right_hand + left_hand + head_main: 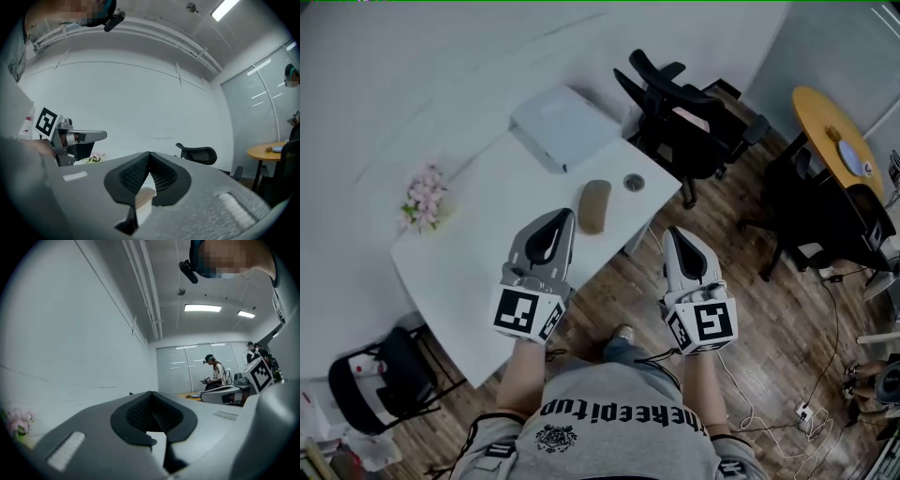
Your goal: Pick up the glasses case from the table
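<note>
The glasses case [593, 206], a tan oval, lies on the white table [478, 253] near its front edge. My left gripper [566, 215] hovers over the table just left of the case, jaws shut with nothing between them. My right gripper [673, 232] hangs over the wooden floor to the right of the table edge, also shut and holding nothing. In the left gripper view the closed left gripper [151, 393] points at a white wall. Under the closed jaws of the right gripper [149, 153], a tan patch, probably the case [143, 195], shows.
On the table sit a white box [562, 127] at the back, a small round grey object [634, 182] right of the case, and pink flowers [425, 199] at the left. A black office chair [689, 117] stands behind the table, a yellow round table [839, 141] at the far right.
</note>
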### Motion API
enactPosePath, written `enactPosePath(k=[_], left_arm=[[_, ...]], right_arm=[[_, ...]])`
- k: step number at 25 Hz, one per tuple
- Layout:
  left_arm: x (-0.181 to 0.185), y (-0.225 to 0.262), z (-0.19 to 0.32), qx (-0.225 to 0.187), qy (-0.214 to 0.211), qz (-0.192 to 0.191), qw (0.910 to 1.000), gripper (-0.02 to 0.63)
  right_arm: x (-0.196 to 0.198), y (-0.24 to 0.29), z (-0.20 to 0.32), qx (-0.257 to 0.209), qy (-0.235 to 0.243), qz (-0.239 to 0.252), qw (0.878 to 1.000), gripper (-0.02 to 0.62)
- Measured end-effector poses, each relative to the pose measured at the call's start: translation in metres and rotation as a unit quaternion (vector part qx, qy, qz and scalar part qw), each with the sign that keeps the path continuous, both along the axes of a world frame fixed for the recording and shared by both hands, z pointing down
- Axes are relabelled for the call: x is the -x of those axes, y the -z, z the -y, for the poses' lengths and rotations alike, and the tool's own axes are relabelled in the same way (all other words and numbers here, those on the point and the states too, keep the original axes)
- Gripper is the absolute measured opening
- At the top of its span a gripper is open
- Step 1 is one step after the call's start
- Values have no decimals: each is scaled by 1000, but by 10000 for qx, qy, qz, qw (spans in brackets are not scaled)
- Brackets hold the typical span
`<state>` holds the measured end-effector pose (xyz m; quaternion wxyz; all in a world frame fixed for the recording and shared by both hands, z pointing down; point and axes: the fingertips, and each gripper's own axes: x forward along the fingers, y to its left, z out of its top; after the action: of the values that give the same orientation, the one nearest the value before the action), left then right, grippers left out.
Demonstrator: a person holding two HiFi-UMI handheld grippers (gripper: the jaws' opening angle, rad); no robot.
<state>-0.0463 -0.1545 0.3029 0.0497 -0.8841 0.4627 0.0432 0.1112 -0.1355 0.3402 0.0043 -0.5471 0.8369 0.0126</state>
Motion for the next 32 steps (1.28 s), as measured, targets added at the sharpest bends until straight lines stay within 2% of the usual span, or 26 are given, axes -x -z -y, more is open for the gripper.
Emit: enactPosePath(k=[14,22,32], left_arm=[[-37,-4,27,94,279,60,9995,14],[-28,-17,46,280,595,184,9977,14],[-14,-50,84,806,494,229,9953,14]], right_arm=[[-28,-10,44,78,549,138,9984,3],[-26,-19,61,214,685,236,9971,3],[-16,-22,88,322,580,194,9976,3]])
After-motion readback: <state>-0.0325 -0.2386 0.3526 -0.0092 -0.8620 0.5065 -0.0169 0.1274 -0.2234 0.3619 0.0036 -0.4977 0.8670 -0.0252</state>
